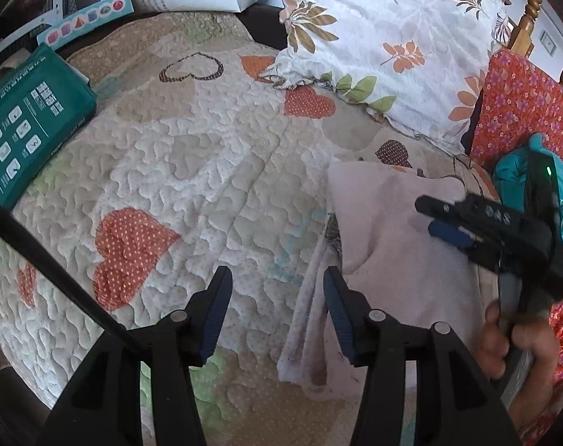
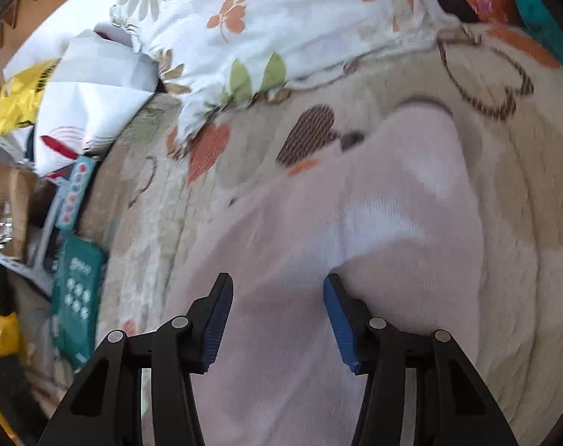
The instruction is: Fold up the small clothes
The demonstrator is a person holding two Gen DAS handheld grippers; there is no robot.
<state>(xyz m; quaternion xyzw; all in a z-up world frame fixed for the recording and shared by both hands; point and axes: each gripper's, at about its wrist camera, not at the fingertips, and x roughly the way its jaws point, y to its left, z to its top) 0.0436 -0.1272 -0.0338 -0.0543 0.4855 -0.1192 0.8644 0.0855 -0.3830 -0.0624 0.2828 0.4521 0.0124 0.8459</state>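
Currently both tongs, L (image 1: pixel 277 278) & R (image 2: pixel 277 286), are gaping, gripping nothing; pink garment (image 1: pixel 400 260) is lying part-folded on quilt (image 1: pixel 207 167). Risk: fold is bunching, could be slipping open if pinched off-edge.

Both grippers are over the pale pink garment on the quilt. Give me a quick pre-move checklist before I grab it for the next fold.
1. Left gripper open: ok, jaws apart, nothing between them.
2. Right gripper open: ok, jaws spread just above the cloth.
3. Pale pink garment lying on the heart quilt: ok; one edge looks already doubled over.
4. Left gripper over the garment's edge: ok; one finger sits at its left edge.
5. Right gripper's contact with the cloth: cannot tell; its view is motion-blurred.
6. Nearby clutter: ok; floral pillow and green package lie apart from the garment.
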